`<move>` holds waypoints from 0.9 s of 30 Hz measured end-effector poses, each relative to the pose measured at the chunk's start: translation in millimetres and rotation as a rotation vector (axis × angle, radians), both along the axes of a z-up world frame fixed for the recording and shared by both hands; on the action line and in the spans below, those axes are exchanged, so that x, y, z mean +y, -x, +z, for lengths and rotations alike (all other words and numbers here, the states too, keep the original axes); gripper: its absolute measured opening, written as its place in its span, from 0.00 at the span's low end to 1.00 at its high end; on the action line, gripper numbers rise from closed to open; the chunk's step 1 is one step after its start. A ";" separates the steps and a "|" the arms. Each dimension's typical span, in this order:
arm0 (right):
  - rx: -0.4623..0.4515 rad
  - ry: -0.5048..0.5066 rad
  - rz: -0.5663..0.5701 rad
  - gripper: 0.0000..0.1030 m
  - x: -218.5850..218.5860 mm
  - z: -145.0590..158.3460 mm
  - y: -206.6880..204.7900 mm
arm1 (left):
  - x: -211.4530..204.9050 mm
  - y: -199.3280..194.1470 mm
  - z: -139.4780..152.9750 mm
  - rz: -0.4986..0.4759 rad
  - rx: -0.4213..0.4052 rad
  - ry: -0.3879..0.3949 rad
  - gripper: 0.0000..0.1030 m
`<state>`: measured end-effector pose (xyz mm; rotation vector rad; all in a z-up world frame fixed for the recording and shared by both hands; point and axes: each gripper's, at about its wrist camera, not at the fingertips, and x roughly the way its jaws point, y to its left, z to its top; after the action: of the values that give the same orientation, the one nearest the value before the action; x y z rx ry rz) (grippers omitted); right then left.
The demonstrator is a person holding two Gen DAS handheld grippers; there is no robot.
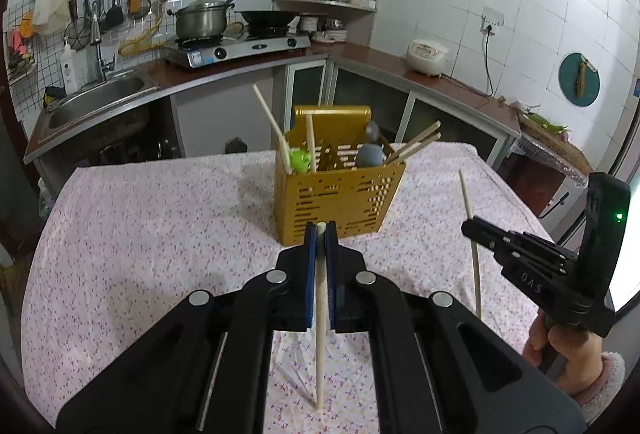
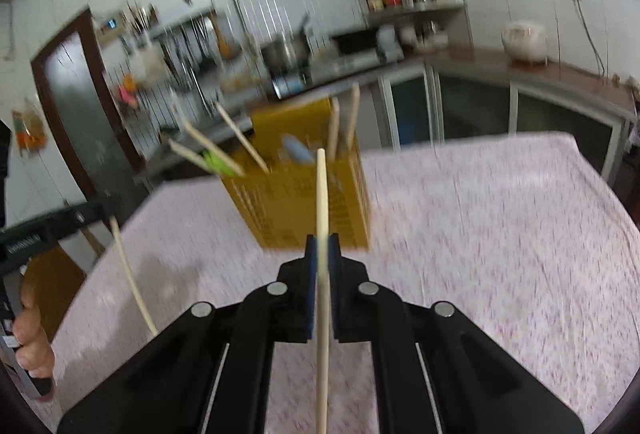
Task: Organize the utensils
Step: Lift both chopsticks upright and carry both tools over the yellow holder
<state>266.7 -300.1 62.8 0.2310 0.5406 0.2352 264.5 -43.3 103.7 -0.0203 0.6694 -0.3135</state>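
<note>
A yellow perforated utensil holder (image 1: 338, 193) stands on the floral tablecloth and holds several chopsticks, a green utensil and a grey-blue one. My left gripper (image 1: 320, 230) is shut on a pale wooden chopstick (image 1: 320, 334), which hangs down to the cloth. At the right of the left wrist view, my right gripper (image 1: 470, 228) is shut on another chopstick (image 1: 474, 266), held near upright above the table. The blurred right wrist view shows that chopstick (image 2: 322, 274) clamped between the right gripper (image 2: 322, 240) pads, with the holder (image 2: 304, 201) just beyond. The left gripper (image 2: 100, 211) and its chopstick (image 2: 132, 282) appear at that view's left.
The table (image 1: 140, 234) carries a pink floral cloth. Behind it runs a kitchen counter with a sink (image 1: 96, 101), a gas stove with a pot (image 1: 202, 19) and a wok, a corner shelf of jars and a rice cooker (image 1: 428, 55). A hand (image 1: 568, 358) grips the right gripper's handle.
</note>
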 end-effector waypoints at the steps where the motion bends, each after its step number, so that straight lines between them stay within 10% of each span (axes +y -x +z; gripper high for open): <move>1: -0.044 -0.010 -0.017 0.06 -1.1 4.3 0.6 | -0.4 0.2 2.0 0.000 -0.004 0.003 0.03; 27: -0.265 -0.040 -0.013 0.06 -4.4 18.3 1.6 | -11.9 -24.1 38.4 -0.006 -0.061 0.024 0.03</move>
<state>265.1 -304.5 81.0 0.2382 0.2717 0.2599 288.6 -55.2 142.1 -0.0318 0.6049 -0.3273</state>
